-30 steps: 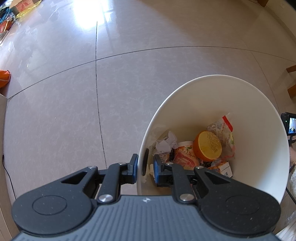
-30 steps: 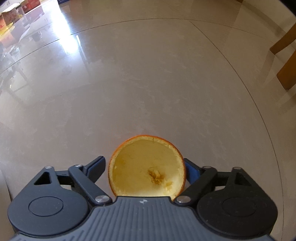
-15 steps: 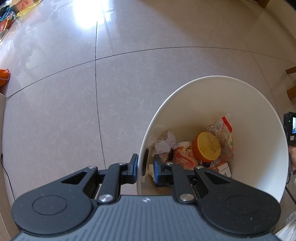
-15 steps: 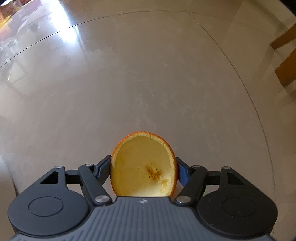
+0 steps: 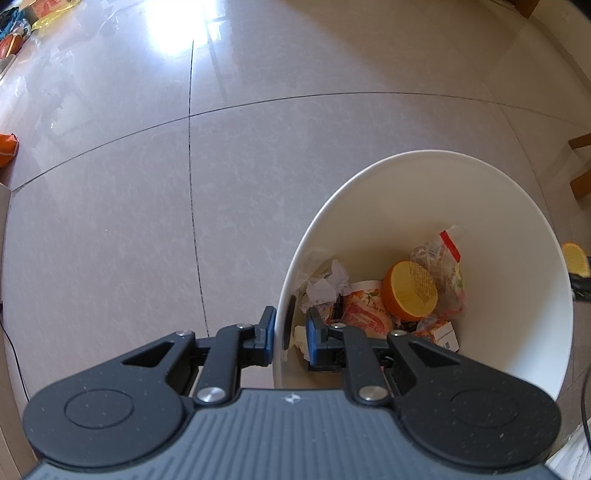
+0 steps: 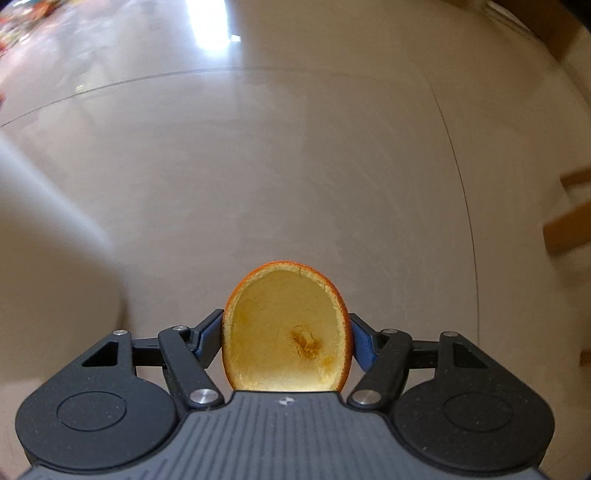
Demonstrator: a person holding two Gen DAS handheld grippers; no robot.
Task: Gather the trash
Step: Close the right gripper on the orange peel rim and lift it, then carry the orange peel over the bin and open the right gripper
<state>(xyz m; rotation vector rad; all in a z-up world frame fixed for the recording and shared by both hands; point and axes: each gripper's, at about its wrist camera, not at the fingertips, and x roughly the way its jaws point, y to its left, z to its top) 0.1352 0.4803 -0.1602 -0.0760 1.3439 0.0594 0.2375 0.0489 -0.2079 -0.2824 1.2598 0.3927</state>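
My left gripper [image 5: 290, 325] is shut on the near rim of a white trash bin [image 5: 424, 192], one pad outside and one inside. At the bin's bottom lie an orange half [image 5: 410, 291], crumpled paper [image 5: 327, 284], a printed paper cup [image 5: 364, 308] and a clear plastic bag [image 5: 443, 266]. My right gripper [image 6: 286, 332] is shut on a hollow orange peel half [image 6: 280, 314], hollow side facing the camera, well above the floor. That peel [image 5: 574, 258] also shows at the right edge of the left wrist view, just outside the bin.
A blurred white shape, likely the bin's side [image 6: 44, 258], fills the left of the right wrist view. Wooden furniture legs [image 5: 581, 162] stand to the right. An orange bag [image 5: 7, 149] and colourful clutter [image 5: 22, 14] lie far left on the glossy tiled floor.
The right gripper's jaws closed on the orange peel and lifted it off the floor; the peel now shows at the right edge of the left wrist view. The left gripper stayed still.
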